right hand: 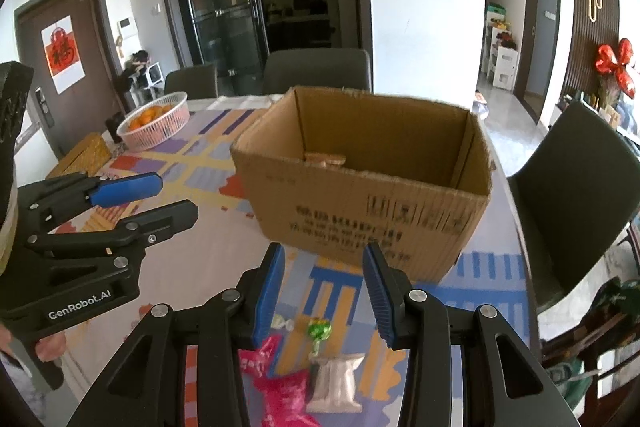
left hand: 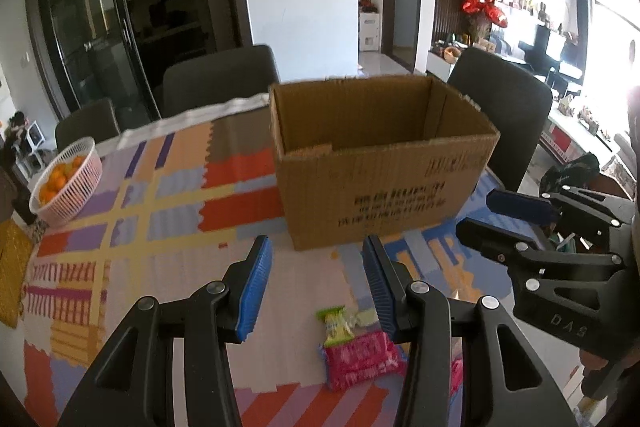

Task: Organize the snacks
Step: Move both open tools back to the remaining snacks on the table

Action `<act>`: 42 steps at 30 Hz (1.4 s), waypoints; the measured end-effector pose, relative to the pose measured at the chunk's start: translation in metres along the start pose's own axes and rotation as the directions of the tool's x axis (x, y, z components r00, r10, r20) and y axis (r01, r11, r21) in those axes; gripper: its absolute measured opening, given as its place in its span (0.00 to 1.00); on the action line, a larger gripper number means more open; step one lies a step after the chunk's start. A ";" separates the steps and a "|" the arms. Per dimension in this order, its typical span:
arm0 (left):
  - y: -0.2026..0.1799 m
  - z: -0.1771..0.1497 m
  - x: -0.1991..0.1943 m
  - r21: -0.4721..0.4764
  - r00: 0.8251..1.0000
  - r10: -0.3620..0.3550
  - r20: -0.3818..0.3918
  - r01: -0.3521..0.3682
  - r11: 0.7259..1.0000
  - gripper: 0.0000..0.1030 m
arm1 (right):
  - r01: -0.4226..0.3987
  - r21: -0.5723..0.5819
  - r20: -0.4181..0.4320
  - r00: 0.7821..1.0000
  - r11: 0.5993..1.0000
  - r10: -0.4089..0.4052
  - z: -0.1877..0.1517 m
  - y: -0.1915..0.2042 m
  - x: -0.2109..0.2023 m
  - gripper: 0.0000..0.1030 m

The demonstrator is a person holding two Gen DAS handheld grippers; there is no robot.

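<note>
Both tools idle: your left gripper point(left hand: 318, 281) and right gripper point(right hand: 325, 291) gape, holding nothing. Pink packet point(left hand: 360, 357) and green candy point(right hand: 319, 331) lie on the mat before the cardboard box point(right hand: 360, 187). Pickup step; likely next, descend and straddle one snack.

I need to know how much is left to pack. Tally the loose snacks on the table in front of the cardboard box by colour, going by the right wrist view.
Pink packet: 1
Green wrapped candy: 1
Beige packet: 1
Pale wrapped candy: 1
Total: 4
</note>
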State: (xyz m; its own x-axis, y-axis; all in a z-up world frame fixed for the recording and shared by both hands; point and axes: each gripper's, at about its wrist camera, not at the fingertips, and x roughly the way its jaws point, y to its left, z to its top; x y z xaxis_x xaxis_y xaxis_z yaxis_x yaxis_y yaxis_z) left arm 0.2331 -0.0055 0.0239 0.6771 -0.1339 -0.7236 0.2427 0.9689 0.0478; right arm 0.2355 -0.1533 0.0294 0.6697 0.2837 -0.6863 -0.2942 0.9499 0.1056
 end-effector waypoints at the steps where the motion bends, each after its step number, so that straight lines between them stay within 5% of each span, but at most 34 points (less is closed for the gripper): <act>1: 0.001 -0.005 0.002 -0.006 1.000 -0.001 -0.012 0.001 1.000 0.45 | 0.000 -0.001 -0.009 1.000 1.000 0.000 -0.004 0.002 0.003 0.41; 20: 0.008 -0.068 0.051 -0.057 0.982 -0.056 -0.181 0.047 0.997 0.45 | 0.005 0.010 -0.182 0.983 1.000 -0.003 -0.058 0.008 0.053 0.41; 42: 0.006 -0.072 0.112 -0.133 0.954 -0.137 -0.265 0.105 0.986 0.32 | -0.008 0.056 -0.274 0.961 0.998 0.023 -0.073 0.001 0.098 0.40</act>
State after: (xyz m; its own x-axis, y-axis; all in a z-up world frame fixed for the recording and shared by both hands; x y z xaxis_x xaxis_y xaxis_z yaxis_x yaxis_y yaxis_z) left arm 0.2605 0.0003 -0.1064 0.4285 -0.2056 -0.8798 0.2182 0.9685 -0.1201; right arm 0.2510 -0.1343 -0.0899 0.4503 0.2583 -0.8547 -0.2610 0.9535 0.1507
